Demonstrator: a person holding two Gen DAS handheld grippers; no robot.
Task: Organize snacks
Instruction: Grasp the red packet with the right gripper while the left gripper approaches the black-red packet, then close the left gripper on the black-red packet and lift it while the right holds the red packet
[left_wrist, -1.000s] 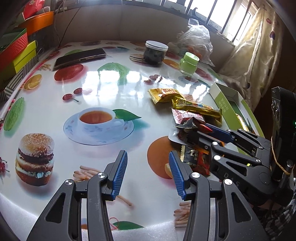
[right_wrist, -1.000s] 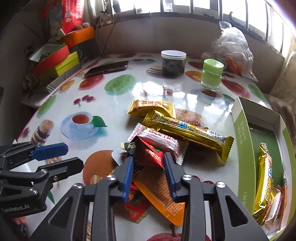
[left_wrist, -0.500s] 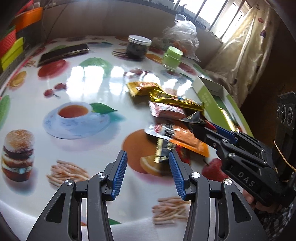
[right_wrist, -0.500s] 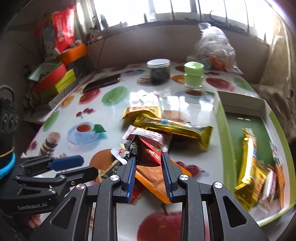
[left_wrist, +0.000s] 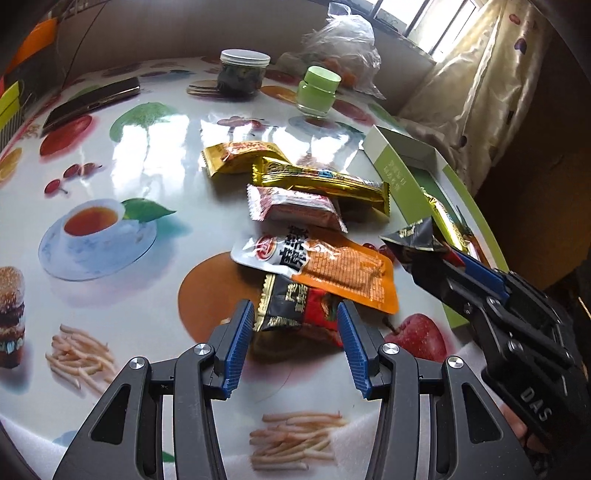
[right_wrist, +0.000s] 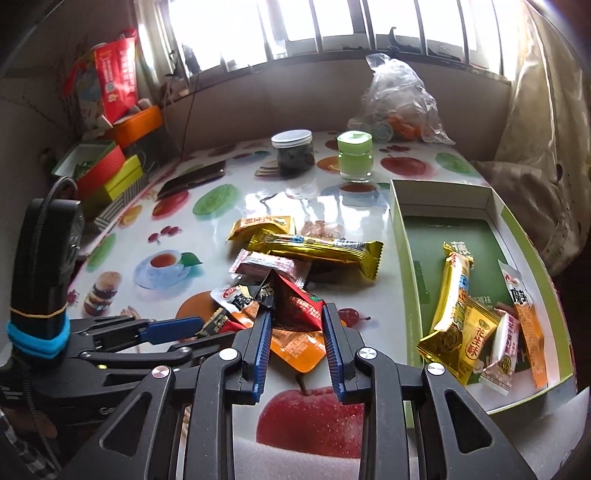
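Observation:
My right gripper (right_wrist: 295, 314) is shut on a red and black snack packet (right_wrist: 295, 304) and holds it above the table; it also shows in the left wrist view (left_wrist: 417, 240). My left gripper (left_wrist: 295, 314) is open, its fingers either side of another red and black packet (left_wrist: 301, 304) lying on the table. An orange packet (left_wrist: 347, 269), a pink packet (left_wrist: 291, 203), a long gold bar (left_wrist: 321, 181) and a small gold packet (left_wrist: 240, 155) lie in a loose pile. The green box (right_wrist: 406, 258) at right holds several snacks.
A dark jar (right_wrist: 293, 151), a green-lidded jar (right_wrist: 354, 157), a plastic bag (right_wrist: 399, 99) and a phone (right_wrist: 192, 179) stand at the back. Coloured boxes (right_wrist: 107, 170) are stacked at the far left. The table's front edge is just below both grippers.
My right gripper has lifted the red and black packet off the pile and moved toward the box. My left gripper has moved right, up to the other red and black packet.

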